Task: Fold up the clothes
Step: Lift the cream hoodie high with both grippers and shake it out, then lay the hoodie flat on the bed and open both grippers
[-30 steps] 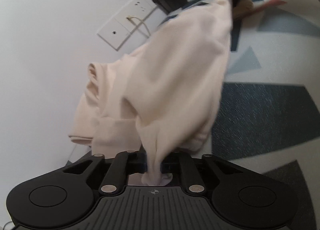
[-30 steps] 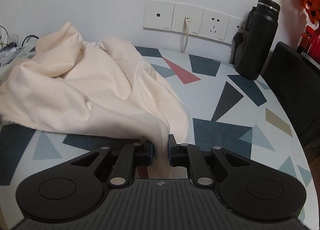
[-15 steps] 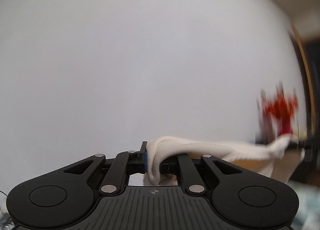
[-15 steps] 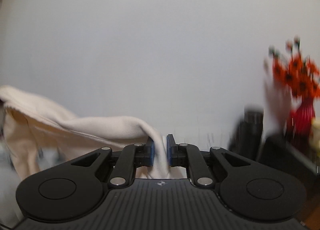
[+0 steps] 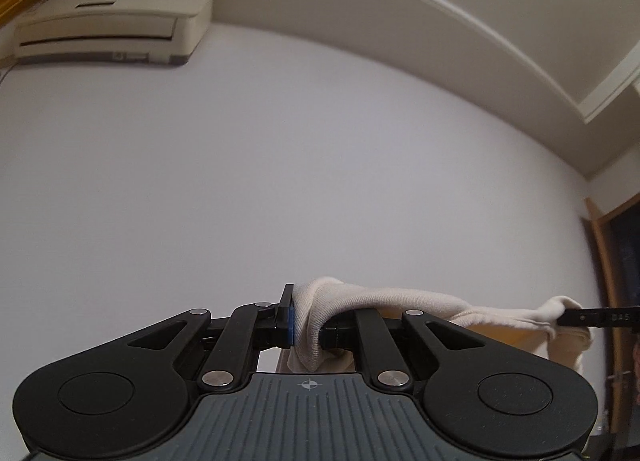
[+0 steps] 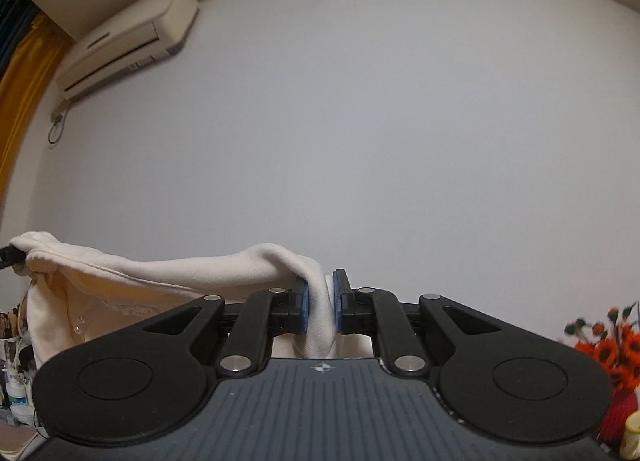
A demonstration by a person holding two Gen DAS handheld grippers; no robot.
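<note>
Holding a soft cream garment (image 6: 168, 281) up high, stretched between both claws.
The left gripper (image 5: 306, 325) and right gripper (image 6: 322, 309) are each pinched tight on its top edge — light, floppy cloth, best held by corners.

Pale letters "DAS" stand on a black finger (image 5: 600, 317) at the far right edge of the left wrist view. Nothing else is legible.

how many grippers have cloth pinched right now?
2. The left gripper is shut on one end of the cream garment; the right gripper is shut on the other end. The cloth hangs between them; its lower part is hidden.
</note>
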